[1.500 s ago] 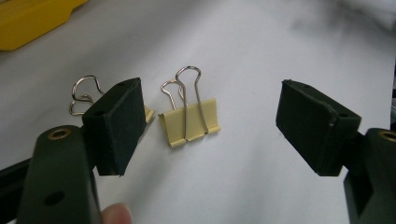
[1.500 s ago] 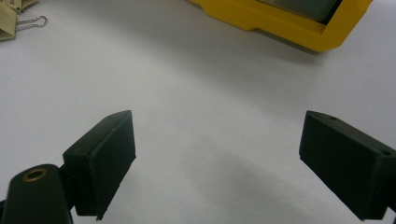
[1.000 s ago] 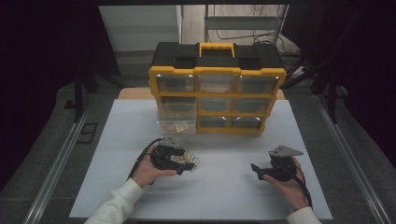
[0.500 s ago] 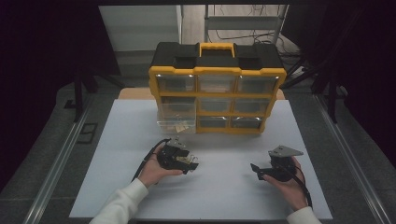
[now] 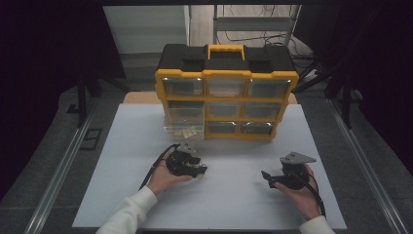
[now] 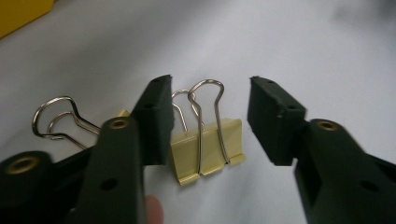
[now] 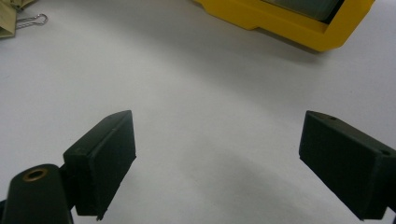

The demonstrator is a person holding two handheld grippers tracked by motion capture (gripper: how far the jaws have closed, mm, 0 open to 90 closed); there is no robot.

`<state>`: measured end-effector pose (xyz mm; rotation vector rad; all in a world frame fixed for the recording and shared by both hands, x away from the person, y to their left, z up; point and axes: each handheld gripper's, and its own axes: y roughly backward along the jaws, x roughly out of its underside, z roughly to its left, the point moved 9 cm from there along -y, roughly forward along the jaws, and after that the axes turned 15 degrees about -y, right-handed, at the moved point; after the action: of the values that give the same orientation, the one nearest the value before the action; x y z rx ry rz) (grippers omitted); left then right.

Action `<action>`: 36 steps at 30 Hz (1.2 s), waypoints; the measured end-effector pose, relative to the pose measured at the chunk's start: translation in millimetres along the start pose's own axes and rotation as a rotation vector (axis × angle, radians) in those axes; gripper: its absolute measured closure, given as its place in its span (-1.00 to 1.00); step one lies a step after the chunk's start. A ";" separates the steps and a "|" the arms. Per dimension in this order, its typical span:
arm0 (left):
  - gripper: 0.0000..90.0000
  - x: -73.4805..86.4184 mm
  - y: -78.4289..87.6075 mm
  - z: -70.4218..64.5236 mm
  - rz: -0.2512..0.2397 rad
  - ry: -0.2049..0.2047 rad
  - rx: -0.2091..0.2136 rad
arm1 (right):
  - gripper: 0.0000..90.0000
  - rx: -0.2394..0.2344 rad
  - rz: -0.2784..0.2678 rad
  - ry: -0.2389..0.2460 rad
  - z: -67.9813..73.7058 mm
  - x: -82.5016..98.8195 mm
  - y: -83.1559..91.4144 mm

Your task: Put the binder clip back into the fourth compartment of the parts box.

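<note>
High view first: a white table sheet (image 5: 229,195) carries a yellow-and-black drawer organizer (image 5: 226,92) at its far edge, with one clear drawer (image 5: 184,122) on its lower left pulled out toward the person. In front of that drawer, the left gripper (image 5: 197,170) rests low on the sheet in the person's left hand (image 5: 163,178). Well apart on the other side, the right gripper (image 5: 265,175) lies in the right hand (image 5: 302,195), its jaws spread wide over bare sheet with nothing between them.

Seen along the left gripper's own jaws, a pale yellow binder clip (image 6: 208,149) lies on the sheet between them, wire handles folded up. These jaws have just been closing, yet they stand apart: the right-hand pad is clear of the clip, and the left-hand one sits in front of its edge, so contact there is hard to judge. A second clip (image 6: 63,119) lies just beside, partly hidden behind the left-hand jaw.
</note>
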<state>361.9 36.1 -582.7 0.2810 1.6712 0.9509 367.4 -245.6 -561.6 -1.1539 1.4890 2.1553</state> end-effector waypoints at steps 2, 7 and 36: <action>0.25 0.0 -0.1 0.2 -0.001 0.004 0.008 | -0.74 0.000 0.001 0.000 0.2 0.1 -0.1; 0.48 0.9 -1.3 0.6 0.003 0.014 0.026 | -0.74 0.000 0.002 0.000 0.2 0.2 -0.2; 0.72 -2.2 7.5 -8.1 -0.012 -0.014 0.073 | -0.74 0.001 0.001 0.001 -0.2 0.1 0.5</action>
<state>353.2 36.0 -575.6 0.3253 1.6953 0.8776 367.1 -246.0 -561.4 -1.1540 1.4910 2.1547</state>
